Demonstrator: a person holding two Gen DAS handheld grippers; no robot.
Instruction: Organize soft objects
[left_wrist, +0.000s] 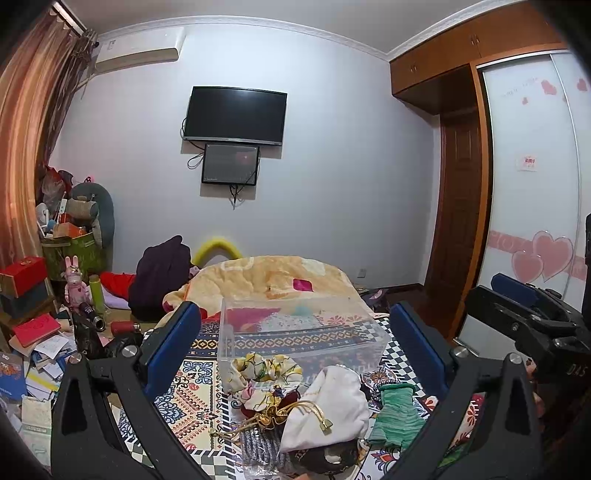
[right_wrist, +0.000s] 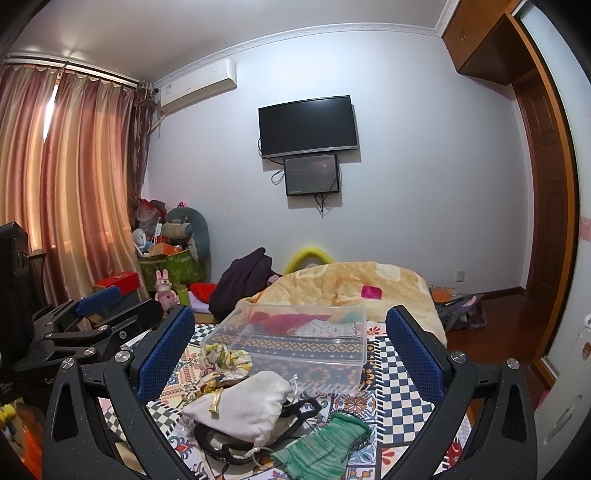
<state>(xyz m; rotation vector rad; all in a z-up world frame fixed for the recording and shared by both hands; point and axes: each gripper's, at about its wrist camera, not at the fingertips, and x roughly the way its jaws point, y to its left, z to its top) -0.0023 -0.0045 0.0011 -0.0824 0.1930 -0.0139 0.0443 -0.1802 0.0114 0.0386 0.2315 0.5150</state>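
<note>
Both hand-held grippers spread wide, nothing held: left hand-held gripper (left_wrist: 295, 339), right hand-held gripper (right_wrist: 290, 341), each hovering over the soft pile on the bed's patterned cover (right_wrist: 399, 354). Pile sits just in front of the clear plastic bin (right_wrist: 295, 343), which looks empty. White drawstring pouch (right_wrist: 243, 406) is light & floppy; we'd pinch a bunched fold near its neck. Green knit piece (right_wrist: 325, 446) & floral scrunchie (left_wrist: 266, 369) squash easily. Left view shows gold cord w/ metal tips (left_wrist: 295, 413) more clearly; right view shows the black band (right_wrist: 295, 410) under the pouch.
</note>
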